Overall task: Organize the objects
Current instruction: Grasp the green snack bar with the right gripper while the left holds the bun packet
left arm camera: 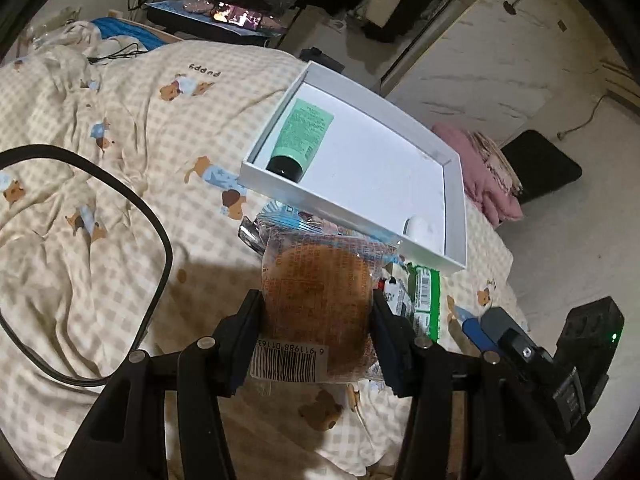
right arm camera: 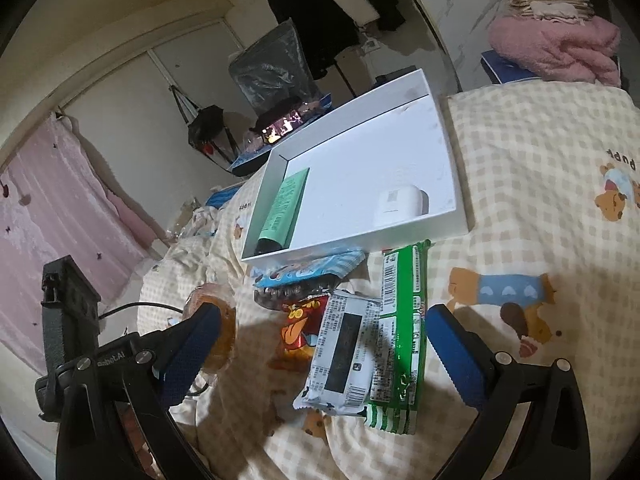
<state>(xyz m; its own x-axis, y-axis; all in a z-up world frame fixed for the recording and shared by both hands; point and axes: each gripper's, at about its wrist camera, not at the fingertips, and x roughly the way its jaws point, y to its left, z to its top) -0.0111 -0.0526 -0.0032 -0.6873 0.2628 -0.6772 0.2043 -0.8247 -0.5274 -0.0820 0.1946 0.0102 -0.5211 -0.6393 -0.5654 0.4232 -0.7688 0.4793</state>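
Note:
My left gripper (left arm camera: 316, 312) is shut on a clear-wrapped round brown bun (left arm camera: 316, 292) and holds it above the bed, short of the white box (left arm camera: 456, 216). The bun also shows in the right wrist view (right arm camera: 218, 320), behind my left finger. The box holds a green tube (left arm camera: 302, 136) and a white earbud case (left arm camera: 420, 228); the right wrist view shows both, the tube (right arm camera: 282, 208) and the case (right arm camera: 400, 204). My right gripper (right arm camera: 322, 340) is open over a grey-white packet (right arm camera: 344, 348) and a green packet (right arm camera: 400, 336).
A blue snack pack (right arm camera: 308, 270), a dark packet (right arm camera: 296, 292) and a red snack (right arm camera: 300, 320) lie in front of the box (right arm camera: 456, 168). A black cable (left arm camera: 152, 240) loops on the checkered blanket at left. Pink clothes (left arm camera: 480, 172) lie at the bed's right edge.

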